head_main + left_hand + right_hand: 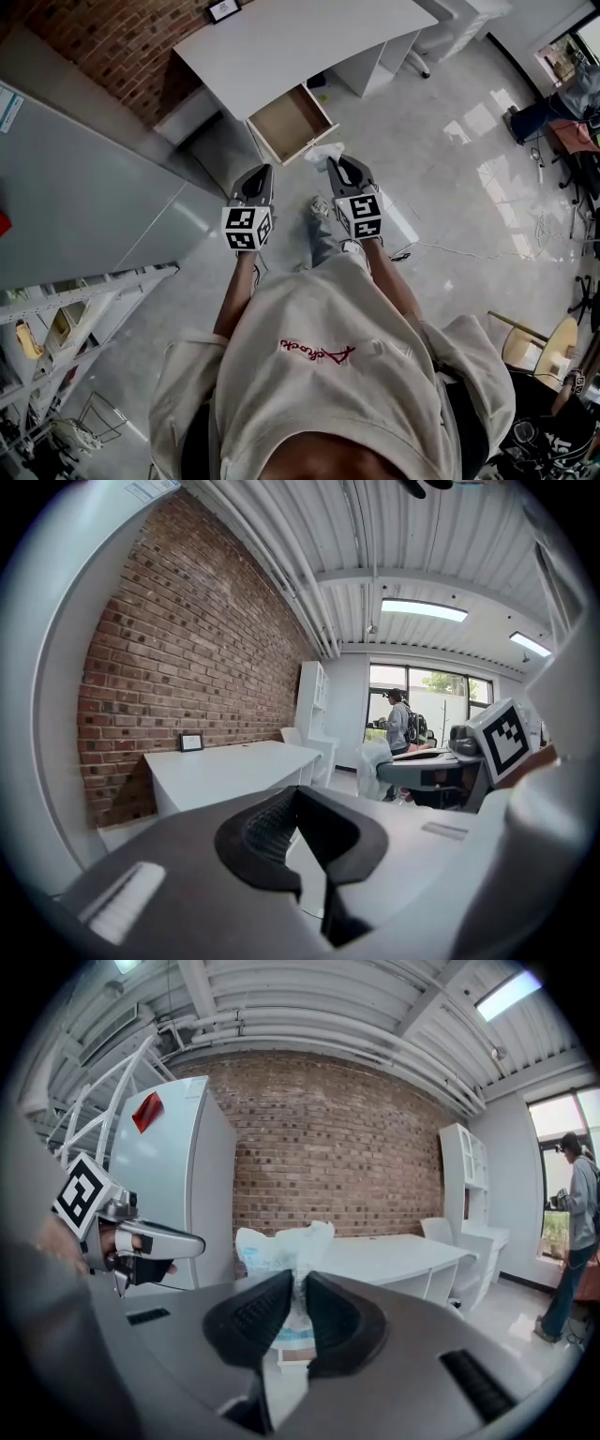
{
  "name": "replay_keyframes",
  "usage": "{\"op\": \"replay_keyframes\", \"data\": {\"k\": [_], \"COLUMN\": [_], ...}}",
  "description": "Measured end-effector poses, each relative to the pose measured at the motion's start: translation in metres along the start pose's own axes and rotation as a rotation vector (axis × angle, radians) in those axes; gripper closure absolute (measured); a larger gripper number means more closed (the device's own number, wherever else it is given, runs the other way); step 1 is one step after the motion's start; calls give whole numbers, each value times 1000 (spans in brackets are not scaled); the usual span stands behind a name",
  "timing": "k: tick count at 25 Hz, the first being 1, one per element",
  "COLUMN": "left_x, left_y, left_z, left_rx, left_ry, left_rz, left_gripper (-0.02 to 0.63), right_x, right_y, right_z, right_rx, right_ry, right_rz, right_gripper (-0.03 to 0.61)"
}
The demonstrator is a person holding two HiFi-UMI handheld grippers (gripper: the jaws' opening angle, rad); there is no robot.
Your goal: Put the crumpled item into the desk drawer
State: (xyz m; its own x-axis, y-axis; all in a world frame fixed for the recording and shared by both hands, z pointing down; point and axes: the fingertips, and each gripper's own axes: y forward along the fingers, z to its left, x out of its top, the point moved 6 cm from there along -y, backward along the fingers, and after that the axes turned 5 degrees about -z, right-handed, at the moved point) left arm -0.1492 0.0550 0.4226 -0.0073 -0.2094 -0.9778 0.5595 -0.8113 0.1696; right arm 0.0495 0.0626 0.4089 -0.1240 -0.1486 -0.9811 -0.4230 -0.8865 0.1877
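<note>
White and thin, with a little pale-blue print, the crumpled item [281, 1246] looks like a film bag or wrapper. I'd judge it nearly weightless, soft and springy, likely to puff back out once let go. It isn't fragile, but it is slippery enough that a bunched fold is the best place to hold it. That is where the right gripper [292, 1283] has it, with the jaws pinched on a gathered waist of the material and the loose top fanning out above the tips. The left gripper [295, 797] is carried alongside with its jaws closed together and nothing between them.

From the head view the item is held out in front of the person, near the drawer [289, 120] but not yet over it. The drawer stands pulled out from under the white desk [281, 47] — and it looks bare inside. Only bare floor [441, 169] lies between. A tall grey cabinet [84, 187] stands to the left against the brick wall [103, 37]. A cable [450, 248] trails on the floor well off to the right, and another person [572, 1232] stands far back by the window. The only risk I see is the light wrapper clinging to the pads on release.
</note>
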Motion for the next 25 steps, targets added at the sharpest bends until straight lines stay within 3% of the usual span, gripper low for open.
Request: {"op": "replay_keyframes", "data": {"k": [25], "left_x": [70], "left_y": [220], "left_z": [74], "left_rx": [40], "left_ry": [31], "left_rz": [-6], "left_gripper": [604], "right_x": [57], "right_y": [192], "right_z": [-148], "right_rx": [86], "right_ry": [33], "right_rz": [-100], "right_gripper": [523]}}
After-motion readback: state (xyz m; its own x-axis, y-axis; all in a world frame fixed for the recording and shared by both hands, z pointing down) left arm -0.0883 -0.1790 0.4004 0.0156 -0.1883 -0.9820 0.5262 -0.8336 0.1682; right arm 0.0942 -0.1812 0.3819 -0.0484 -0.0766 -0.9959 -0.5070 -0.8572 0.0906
